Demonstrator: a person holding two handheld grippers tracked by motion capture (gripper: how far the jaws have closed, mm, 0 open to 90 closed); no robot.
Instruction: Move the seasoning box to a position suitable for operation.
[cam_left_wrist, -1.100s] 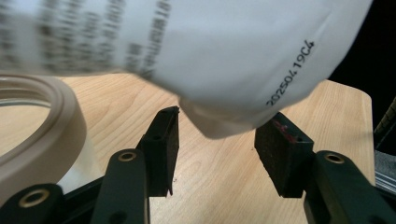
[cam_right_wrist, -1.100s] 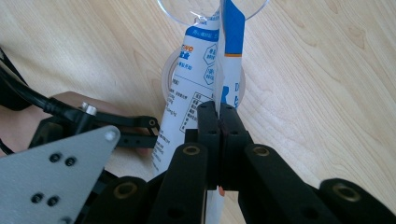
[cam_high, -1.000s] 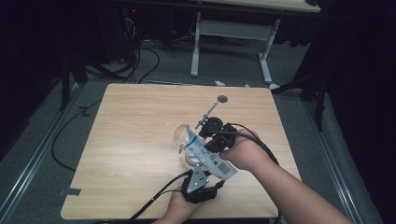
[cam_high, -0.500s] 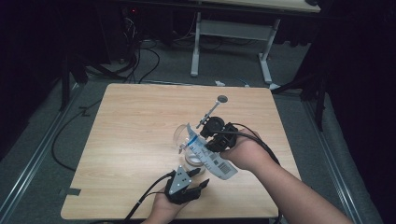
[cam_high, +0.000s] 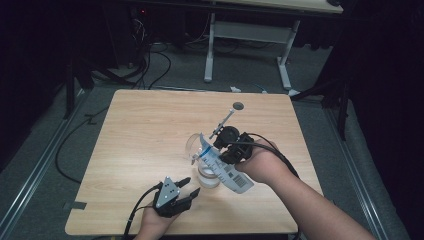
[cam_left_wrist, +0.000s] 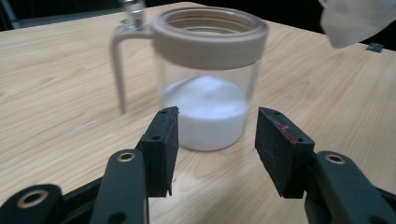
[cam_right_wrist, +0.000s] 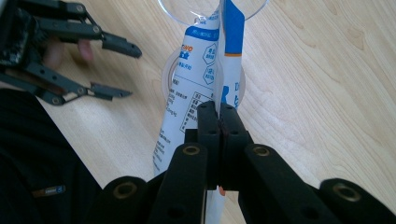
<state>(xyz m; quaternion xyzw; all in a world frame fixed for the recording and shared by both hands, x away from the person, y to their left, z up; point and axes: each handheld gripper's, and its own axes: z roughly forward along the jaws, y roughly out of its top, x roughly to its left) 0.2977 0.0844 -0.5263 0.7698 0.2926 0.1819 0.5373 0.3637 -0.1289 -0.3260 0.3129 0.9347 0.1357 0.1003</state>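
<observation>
A clear glass jar with a beige rim stands near the table's front, with white powder in its lower part. Its round clear lid is tipped open behind it. My right gripper hangs above the jar, shut on a white and blue printed pouch. In the right gripper view the jaws pinch the pouch over the jar's mouth. My left gripper is on the table left of the jar, open and holding nothing. The jar stands just ahead of its pads.
A long thin spoon lies behind the jar towards the far right of the wooden table. The table's front edge runs just under my left hand. Dark floor with cables and a second table's legs lie beyond.
My left gripper has slid left along the front edge, away from the jar, with its jaws still apart. The right gripper and pouch have stayed where they were.
</observation>
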